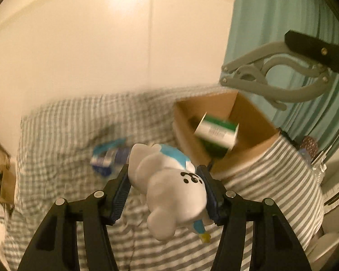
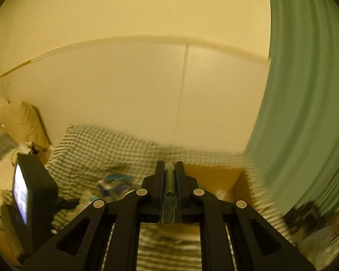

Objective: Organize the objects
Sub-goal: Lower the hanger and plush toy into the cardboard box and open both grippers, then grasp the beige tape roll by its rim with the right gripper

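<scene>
My left gripper (image 1: pixel 163 169) is shut on a white soft toy (image 1: pixel 169 194) with a blue patch and black markings, and holds it up above the bed. Behind the toy stands an open cardboard box (image 1: pixel 248 113) with a green and white carton (image 1: pixel 217 133) tilted inside. A blue packet (image 1: pixel 108 158) lies on the checked cover to the left. My right gripper (image 2: pixel 169 164) is shut on a thin grey bar (image 2: pixel 169 187). In the left wrist view this is a grey folding hanger (image 1: pixel 271 76), hanging over the box's far corner.
A bed with a checked cover (image 1: pixel 67 135) and a striped cover (image 1: pixel 271 180) fills the foreground. A cream wall (image 2: pixel 124 90) is behind it and a teal curtain (image 2: pixel 305 113) on the right. Pillows (image 2: pixel 22 122) lie at far left. Both pictures are blurred.
</scene>
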Tool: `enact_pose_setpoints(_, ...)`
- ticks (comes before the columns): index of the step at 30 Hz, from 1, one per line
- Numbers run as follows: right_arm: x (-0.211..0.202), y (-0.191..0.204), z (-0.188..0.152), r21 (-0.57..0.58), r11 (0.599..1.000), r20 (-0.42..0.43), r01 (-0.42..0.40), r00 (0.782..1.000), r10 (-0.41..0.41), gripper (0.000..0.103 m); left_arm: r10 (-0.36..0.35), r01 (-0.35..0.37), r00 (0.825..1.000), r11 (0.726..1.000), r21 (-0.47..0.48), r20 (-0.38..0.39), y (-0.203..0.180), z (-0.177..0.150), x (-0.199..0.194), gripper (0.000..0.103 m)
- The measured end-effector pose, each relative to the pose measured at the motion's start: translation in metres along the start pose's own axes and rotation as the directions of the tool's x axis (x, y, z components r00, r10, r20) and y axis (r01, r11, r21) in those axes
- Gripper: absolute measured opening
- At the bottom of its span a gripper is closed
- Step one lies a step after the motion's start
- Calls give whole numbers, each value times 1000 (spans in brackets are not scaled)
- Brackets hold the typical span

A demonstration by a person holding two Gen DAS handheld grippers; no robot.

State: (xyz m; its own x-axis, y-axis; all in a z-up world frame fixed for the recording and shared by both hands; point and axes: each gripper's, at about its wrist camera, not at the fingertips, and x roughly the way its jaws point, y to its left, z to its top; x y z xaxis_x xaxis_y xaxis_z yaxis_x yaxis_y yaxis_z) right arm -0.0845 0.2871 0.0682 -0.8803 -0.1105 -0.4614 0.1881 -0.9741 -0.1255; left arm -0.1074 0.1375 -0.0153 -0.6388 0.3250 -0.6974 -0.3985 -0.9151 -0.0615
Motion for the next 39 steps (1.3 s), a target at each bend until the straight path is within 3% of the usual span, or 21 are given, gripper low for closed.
enact_pose_setpoints(5,6,-43,25,-17,999,-1,46,999,-46,9,-38,36,997,999,20,61,-33,46,4,60)
enact_pose_setpoints(9,36,-84,21,44,997,-40,68,997,-66,9,-65,63,997,997,32,49,-57,65,36,60)
enact_pose_setpoints(18,117,-144,-27,163,983,-142,82,988,-59,9,-77,82,995,993,79,-71,-93,66,136,60)
enact_pose_setpoints(27,154,-161,-52,247,967,-112,66,993,-39,9,-79,87,995,989,116,-67,-105,75,150,64)
enact_pose_setpoints(28,153,-162,-52,256,965,-109,63,993,-36,14,-68,75,996,990,116,-62,-104,75,146,67)
enact_pose_setpoints(29,151,-164,-52,264,962,-107,64,994,-37,20,-53,59,997,991,116,-53,-103,76,141,77)
enact_pose_setpoints(31,140,-166,-51,277,958,-97,74,994,-49,46,-33,36,999,993,111,-28,-98,77,130,87)
enact_pose_setpoints(35,107,-169,-46,326,943,-64,63,997,-44,50,-7,7,1000,995,103,-3,-88,80,98,90)
enact_pose_setpoints(37,88,-168,-44,344,937,-61,58,997,-39,63,-1,-1,1000,996,91,14,-79,80,77,93)
enact_pose_setpoints(39,66,-161,-40,340,938,-52,64,997,-49,64,7,-10,999,997,73,38,-68,78,55,98)
